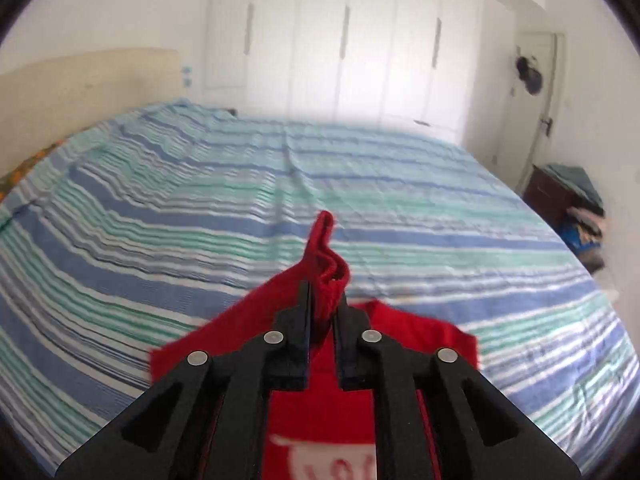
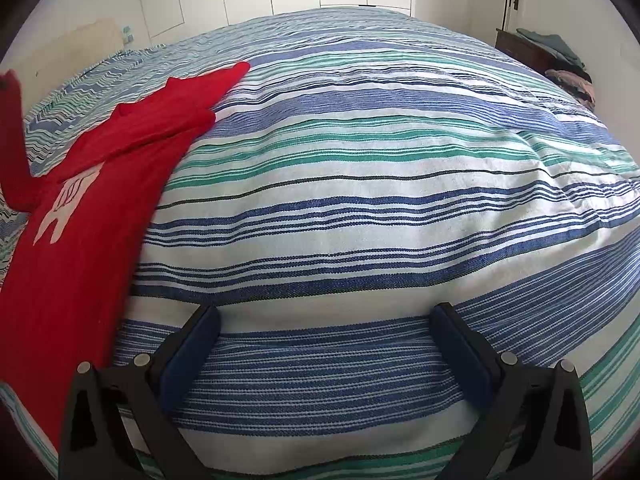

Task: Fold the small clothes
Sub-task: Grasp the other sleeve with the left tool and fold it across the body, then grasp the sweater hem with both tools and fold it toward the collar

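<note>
A small red shirt (image 2: 92, 200) with a white print lies on the striped bed at the left of the right wrist view, one sleeve stretched out toward the far side. My left gripper (image 1: 323, 300) is shut on a bunched red sleeve or edge of the shirt (image 1: 326, 264) and holds it lifted above the rest of the shirt (image 1: 320, 408). That lifted red piece shows at the far left edge of the right wrist view (image 2: 12, 128). My right gripper (image 2: 326, 316) is open and empty, low over the bedspread, to the right of the shirt.
The bed has a blue, green and white striped spread (image 1: 200, 200). White wardrobe doors (image 1: 344, 40) stand behind it. A dark nightstand with piled clothes (image 1: 568, 196) is at the right, beside a door. A headboard (image 1: 80, 92) is at the left.
</note>
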The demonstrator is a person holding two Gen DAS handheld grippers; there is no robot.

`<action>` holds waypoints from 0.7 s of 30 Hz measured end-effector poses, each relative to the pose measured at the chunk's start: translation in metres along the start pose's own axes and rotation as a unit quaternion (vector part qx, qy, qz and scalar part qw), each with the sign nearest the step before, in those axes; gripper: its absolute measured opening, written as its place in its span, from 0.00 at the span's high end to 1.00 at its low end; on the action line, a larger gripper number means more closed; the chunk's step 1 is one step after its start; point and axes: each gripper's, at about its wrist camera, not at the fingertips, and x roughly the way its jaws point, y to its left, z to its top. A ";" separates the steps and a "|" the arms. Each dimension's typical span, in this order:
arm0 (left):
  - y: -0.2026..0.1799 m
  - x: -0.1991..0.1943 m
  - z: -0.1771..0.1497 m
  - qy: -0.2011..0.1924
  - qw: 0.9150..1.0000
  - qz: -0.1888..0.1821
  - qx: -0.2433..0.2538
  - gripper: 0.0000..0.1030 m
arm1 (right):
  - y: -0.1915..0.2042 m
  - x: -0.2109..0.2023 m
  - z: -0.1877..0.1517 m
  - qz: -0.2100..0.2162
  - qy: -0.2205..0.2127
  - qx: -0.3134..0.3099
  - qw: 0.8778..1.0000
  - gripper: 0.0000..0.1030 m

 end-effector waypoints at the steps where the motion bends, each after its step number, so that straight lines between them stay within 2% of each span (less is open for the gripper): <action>1: -0.020 0.012 -0.014 0.028 0.999 -0.012 0.010 0.48 | 0.000 0.000 0.000 0.000 0.001 0.000 1.000 0.00; 2: -0.038 0.027 -0.032 0.061 0.998 -0.019 0.025 0.37 | 0.000 0.000 0.000 0.000 0.001 0.000 1.000 0.00; 3: -0.056 0.037 -0.056 0.088 0.995 -0.020 0.047 0.34 | 0.000 0.000 0.000 0.000 0.001 0.000 1.000 0.00; 5: -0.064 0.040 -0.095 0.123 0.989 -0.021 0.085 0.35 | 0.000 0.000 0.000 0.001 0.002 0.000 1.000 0.00; 8: -0.042 0.009 -0.127 0.140 0.983 -0.020 0.117 0.35 | 0.000 0.000 0.000 0.001 0.001 0.000 1.000 0.00; 9: -0.019 0.000 -0.133 0.144 0.983 -0.009 0.116 0.35 | 0.000 0.000 0.000 0.001 0.001 0.000 1.000 0.00; 10: 0.006 -0.008 -0.122 0.148 0.983 0.000 0.107 0.35 | 0.000 0.000 0.000 0.001 0.001 0.000 1.000 0.00; 13: 0.092 -0.019 -0.112 0.163 0.984 0.053 0.057 0.35 | 0.001 0.001 0.001 0.003 0.001 0.000 1.000 0.00; 16: 0.161 -0.012 -0.115 0.182 0.978 0.100 0.017 0.35 | 0.001 0.001 0.001 0.002 0.001 0.000 1.000 0.00; 18: 0.183 -0.005 -0.118 0.192 0.977 0.095 0.004 0.35 | 0.000 0.001 0.001 0.002 0.000 0.000 1.000 0.00; 21: 0.187 0.007 -0.119 0.190 0.980 0.056 -0.016 0.35 | 0.001 0.001 0.000 0.001 -0.001 -0.001 1.000 0.00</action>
